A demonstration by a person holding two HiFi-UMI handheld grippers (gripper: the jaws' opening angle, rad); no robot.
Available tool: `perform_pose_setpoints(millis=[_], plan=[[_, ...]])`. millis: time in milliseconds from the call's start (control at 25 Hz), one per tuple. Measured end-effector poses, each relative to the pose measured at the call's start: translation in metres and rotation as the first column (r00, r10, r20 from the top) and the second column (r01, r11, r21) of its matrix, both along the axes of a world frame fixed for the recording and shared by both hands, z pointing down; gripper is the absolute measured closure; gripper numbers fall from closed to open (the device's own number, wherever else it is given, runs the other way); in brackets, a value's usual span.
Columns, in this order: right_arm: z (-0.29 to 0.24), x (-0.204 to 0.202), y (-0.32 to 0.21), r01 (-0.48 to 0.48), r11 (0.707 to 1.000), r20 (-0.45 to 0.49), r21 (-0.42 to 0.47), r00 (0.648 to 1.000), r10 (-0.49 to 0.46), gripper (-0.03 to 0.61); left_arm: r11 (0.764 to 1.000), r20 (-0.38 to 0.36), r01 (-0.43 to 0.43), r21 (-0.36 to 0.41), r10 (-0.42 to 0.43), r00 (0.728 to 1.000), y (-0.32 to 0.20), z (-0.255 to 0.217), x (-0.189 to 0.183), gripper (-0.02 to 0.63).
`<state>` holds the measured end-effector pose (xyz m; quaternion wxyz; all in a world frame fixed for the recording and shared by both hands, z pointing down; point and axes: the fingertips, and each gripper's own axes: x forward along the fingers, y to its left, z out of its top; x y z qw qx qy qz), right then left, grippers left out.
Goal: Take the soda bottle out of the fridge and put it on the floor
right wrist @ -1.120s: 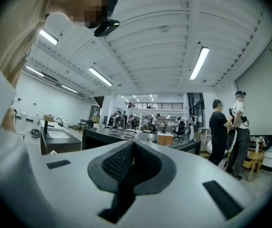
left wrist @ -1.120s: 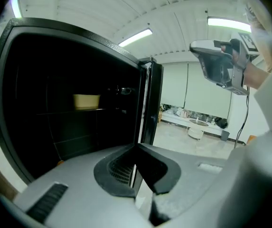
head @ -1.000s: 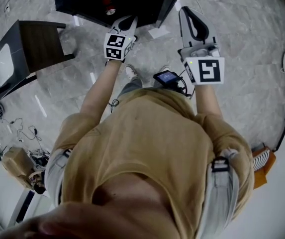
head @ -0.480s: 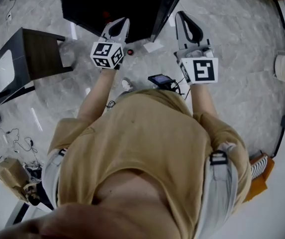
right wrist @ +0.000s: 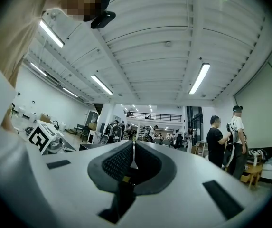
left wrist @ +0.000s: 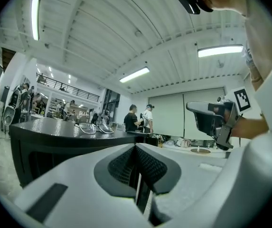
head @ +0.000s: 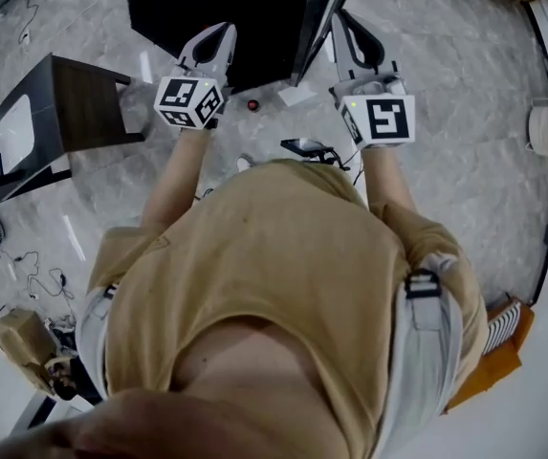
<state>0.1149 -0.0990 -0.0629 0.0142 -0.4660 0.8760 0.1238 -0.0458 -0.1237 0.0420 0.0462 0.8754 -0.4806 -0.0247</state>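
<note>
Seen from above in the head view, a small red round cap [head: 252, 104] shows on the grey floor just in front of the black fridge [head: 216, 8]; the bottle under it cannot be made out. The fridge door [head: 317, 17] stands ajar, edge-on. My left gripper [head: 218, 32] is held over the fridge's front, up and left of the cap, shut and empty. My right gripper [head: 343, 17] is beside the door edge, shut and empty as well. Both gripper views look across the room and up at the ceiling, with jaws closed together: left [left wrist: 136, 146], right [right wrist: 133, 151].
A dark wooden chair [head: 58, 113] stands on the floor at the left. Cables [head: 34, 256] lie at the lower left. A white paper [head: 297, 95] lies by the fridge door. Several people [right wrist: 221, 141] stand far off in the hall.
Both grippers have risen toward the fridge, the left one drifting left. The red cap now shows on the floor between them, nearer the person.
</note>
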Motion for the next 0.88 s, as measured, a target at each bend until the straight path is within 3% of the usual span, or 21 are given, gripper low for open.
perform_pose_setpoints(millis=[880], plan=[[-0.042,0.015,0.022,-0.042,0.996,0.037,0.084,0.999,0.039,0.575,0.981,-0.039,0.043,0.187,-0.037,0.999,0.053,-0.096,-0.039,0.612]])
